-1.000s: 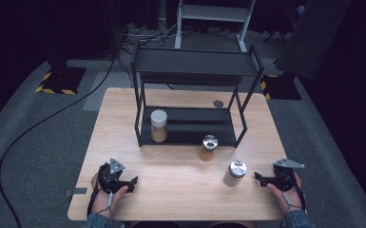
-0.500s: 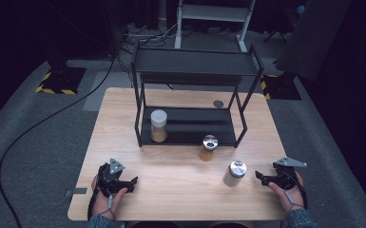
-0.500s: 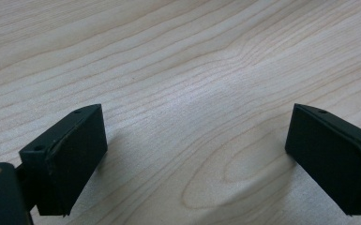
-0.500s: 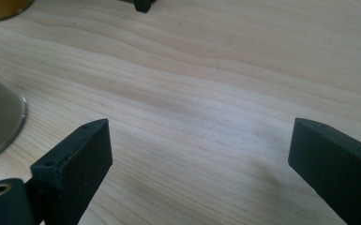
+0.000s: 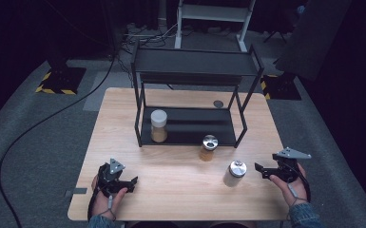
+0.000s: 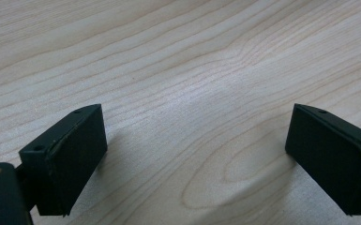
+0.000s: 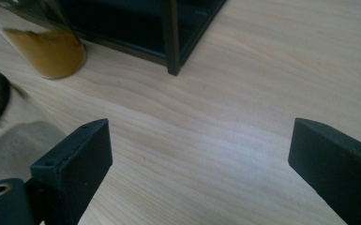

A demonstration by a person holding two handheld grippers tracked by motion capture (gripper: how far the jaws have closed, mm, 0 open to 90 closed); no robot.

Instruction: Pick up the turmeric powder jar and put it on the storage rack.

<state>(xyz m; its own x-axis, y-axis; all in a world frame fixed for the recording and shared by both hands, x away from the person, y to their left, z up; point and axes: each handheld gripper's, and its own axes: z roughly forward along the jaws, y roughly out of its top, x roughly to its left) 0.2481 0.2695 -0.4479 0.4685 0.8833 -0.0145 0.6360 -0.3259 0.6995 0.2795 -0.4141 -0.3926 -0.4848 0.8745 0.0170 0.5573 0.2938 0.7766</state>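
Now we hold a black two-jaw gripper in each hand over a pale wooden table (image 5: 180, 190). Our left gripper (image 5: 132, 181) sits low at the table's near left corner, its jaws spread wide; in the left gripper view they frame nothing but bare wood grain. Our right gripper (image 5: 258, 169) is near the right edge, jaws likewise spread apart and pinching nothing, and it points toward a white jar with a silver metal lid (image 5: 234, 173) standing upright just beside it but apart from it. Farther back, a small glass jar of amber-brown contents with a shiny lid (image 5: 207, 148) stands on the table just in front of a black metal two-tier shelf rack (image 5: 195, 61). In the right gripper view, that amber jar (image 7: 51, 49) appears at upper left, near one black leg of the rack (image 7: 171, 37). On the rack's lower shelf stands a taller clear jar with a white cap and tan contents (image 5: 159, 125). A small dark round disc (image 5: 218, 103) lies on the table behind the rack.
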